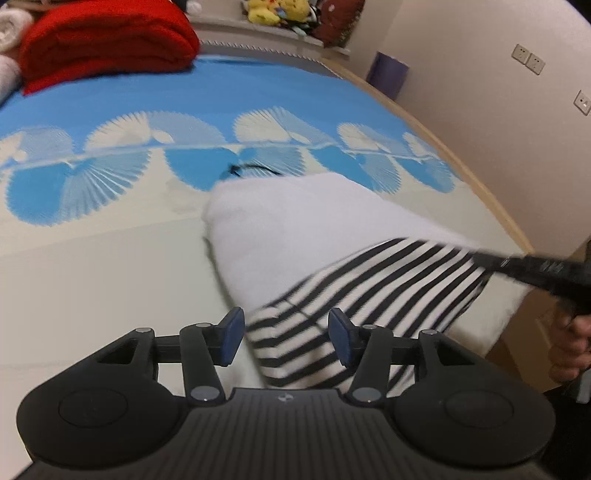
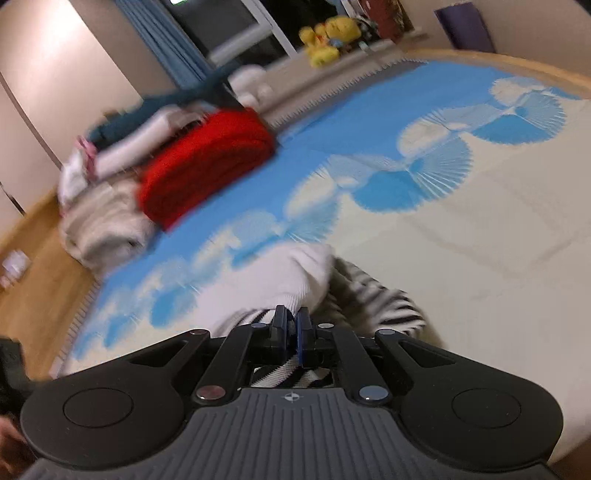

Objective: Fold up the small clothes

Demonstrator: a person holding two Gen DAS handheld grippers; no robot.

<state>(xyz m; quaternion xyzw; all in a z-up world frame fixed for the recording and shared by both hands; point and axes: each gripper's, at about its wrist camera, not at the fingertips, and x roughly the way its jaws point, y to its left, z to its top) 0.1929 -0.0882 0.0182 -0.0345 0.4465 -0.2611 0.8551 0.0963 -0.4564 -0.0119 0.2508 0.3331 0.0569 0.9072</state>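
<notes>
- On the bed (image 1: 110, 280), a small garment (image 1: 295, 229) lies across the cream part of a blue-and-cream bedspread (image 1: 258, 92) printed with fan shapes; its white body spreads toward the blue band and its black-and-white striped part trails toward the near edge.
- Left claw (image 1: 286, 341) hangs just above the striped end, its blue-padded fingers (image 1: 232, 334) spread apart with cloth showing between them and nothing gripped.
- Right claw (image 2: 291, 328) has its fingers pressed together on a fold of the garment (image 2: 295, 273), with striped cloth bunched under and behind the closed tips and white cloth rising just beyond them.
- From the left wrist view, the right claw (image 1: 480, 256) reaches in from the right edge as a dark blurred bar, meeting the striped cloth at its far corner; the hand (image 1: 570, 347) holding it shows below.
- A folded red blanket (image 1: 107, 40) sits at the far end of the bed, beside pale rolled towels (image 2: 107, 225) and a loose pile of other laundry (image 2: 155, 122).
- Yellow plush toys (image 1: 275, 11) line a ledge beyond the bed, and wall sockets (image 1: 528, 59) dot the wall to the right.
- Both views are smeared by motion blur, most heavily around the garment in the right wrist view.
</notes>
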